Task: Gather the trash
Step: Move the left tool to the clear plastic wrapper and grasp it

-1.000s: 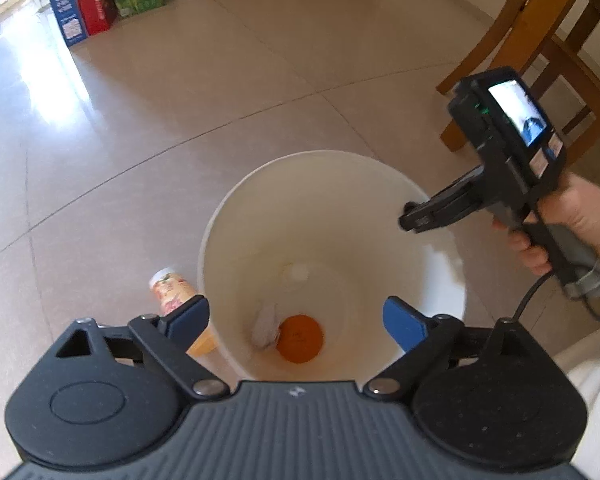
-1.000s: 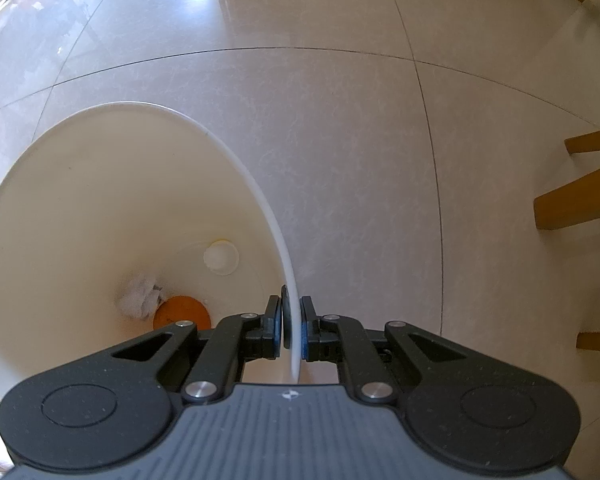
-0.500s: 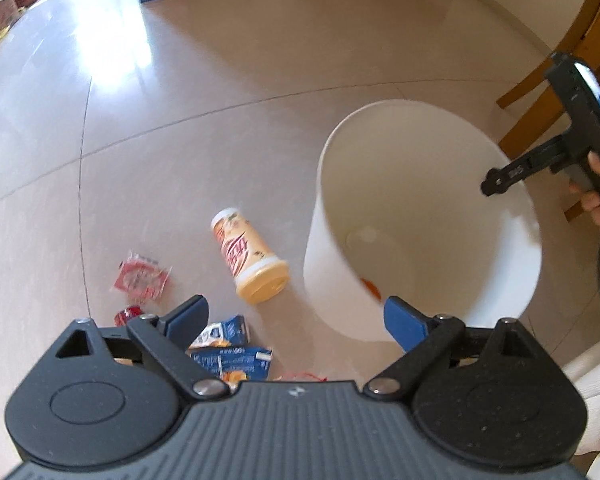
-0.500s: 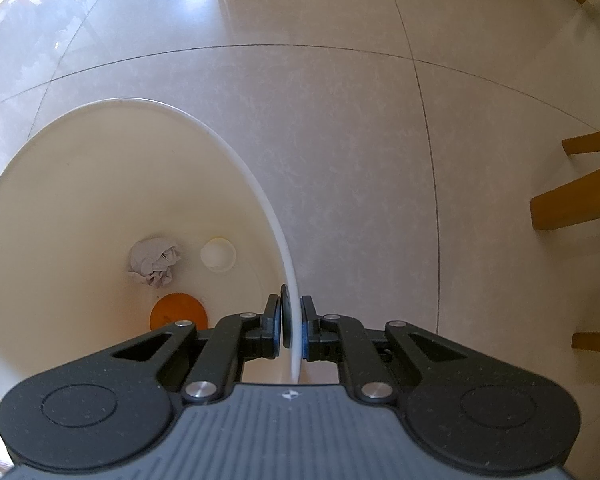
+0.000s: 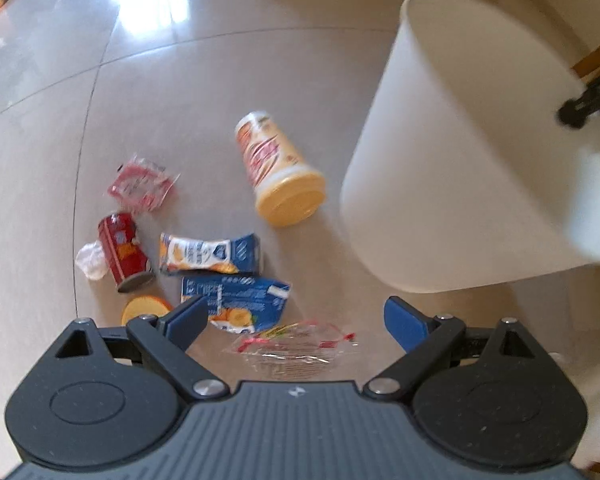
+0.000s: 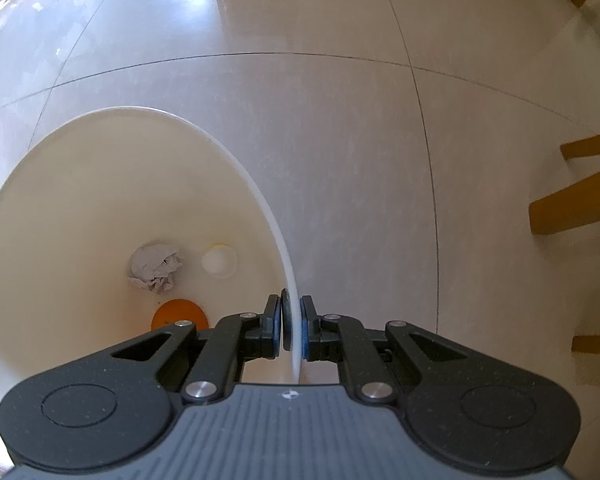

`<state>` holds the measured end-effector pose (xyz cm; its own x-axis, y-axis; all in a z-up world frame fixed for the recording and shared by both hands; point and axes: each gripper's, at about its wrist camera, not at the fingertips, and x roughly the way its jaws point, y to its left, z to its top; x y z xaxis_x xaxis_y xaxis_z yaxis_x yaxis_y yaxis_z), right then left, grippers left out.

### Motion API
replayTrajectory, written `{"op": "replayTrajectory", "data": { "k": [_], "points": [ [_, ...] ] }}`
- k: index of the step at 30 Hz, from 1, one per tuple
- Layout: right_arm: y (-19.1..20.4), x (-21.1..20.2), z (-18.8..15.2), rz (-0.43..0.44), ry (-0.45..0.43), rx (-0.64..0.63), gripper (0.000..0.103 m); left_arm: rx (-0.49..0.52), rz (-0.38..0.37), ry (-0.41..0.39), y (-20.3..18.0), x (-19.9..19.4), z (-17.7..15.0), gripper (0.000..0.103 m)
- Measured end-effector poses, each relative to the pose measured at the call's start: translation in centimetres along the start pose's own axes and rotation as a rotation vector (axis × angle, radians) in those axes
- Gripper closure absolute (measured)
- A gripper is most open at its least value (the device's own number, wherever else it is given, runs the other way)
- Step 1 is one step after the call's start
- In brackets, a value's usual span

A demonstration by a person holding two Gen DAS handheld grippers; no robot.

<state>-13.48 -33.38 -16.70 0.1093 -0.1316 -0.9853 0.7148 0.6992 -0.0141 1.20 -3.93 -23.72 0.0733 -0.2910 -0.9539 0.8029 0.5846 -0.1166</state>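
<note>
While the right hand-held gripper (image 6: pixel 291 330) is clamping the white bin's (image 5: pixel 472 152) rim steady, the open, empty left hand-held gripper (image 5: pixel 296 318) is hovering over floor litter and should straddle the near clear wrapper (image 5: pixel 296 346) squarely before closing.

— From where is the left wrist view taken?

— From behind the left gripper (image 5: pixel 296 320), angled steeply down at the tiled floor (image 5: pixel 188 92). Scattered litter is seen close below, and the white bin (image 5: pixel 460 168) is seen from outside at upper right, somewhat blurred.

— And the right wrist view?

— It is aimed straight down along the right gripper (image 6: pixel 291 330), very close to the bin's rim (image 6: pixel 274 220), so the inside is shown.

— What is shared?

— The bin and the floor; the dark shape at the left view's right edge is probably the right gripper.
</note>
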Motion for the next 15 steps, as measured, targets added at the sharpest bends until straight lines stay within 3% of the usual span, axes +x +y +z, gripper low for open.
{"op": "replayTrajectory", "data": {
  "k": [5,9,15],
  "points": [
    [0.4,0.0,0.0,-0.010,-0.002,-0.005,0.091,-0.116,0.027,0.041,0.6,4.1,-2.7,0.009],
    [0.7,-0.1,0.0,-0.018,-0.003,-0.008,0.091,-0.316,0.001,0.095,1.9,6.8,-4.0,0.009],
    [0.9,0.0,-0.2,-0.030,-0.010,-0.021,0.090,-0.572,0.000,0.109,3.6,9.5,-4.4,0.009]
  ]
}}
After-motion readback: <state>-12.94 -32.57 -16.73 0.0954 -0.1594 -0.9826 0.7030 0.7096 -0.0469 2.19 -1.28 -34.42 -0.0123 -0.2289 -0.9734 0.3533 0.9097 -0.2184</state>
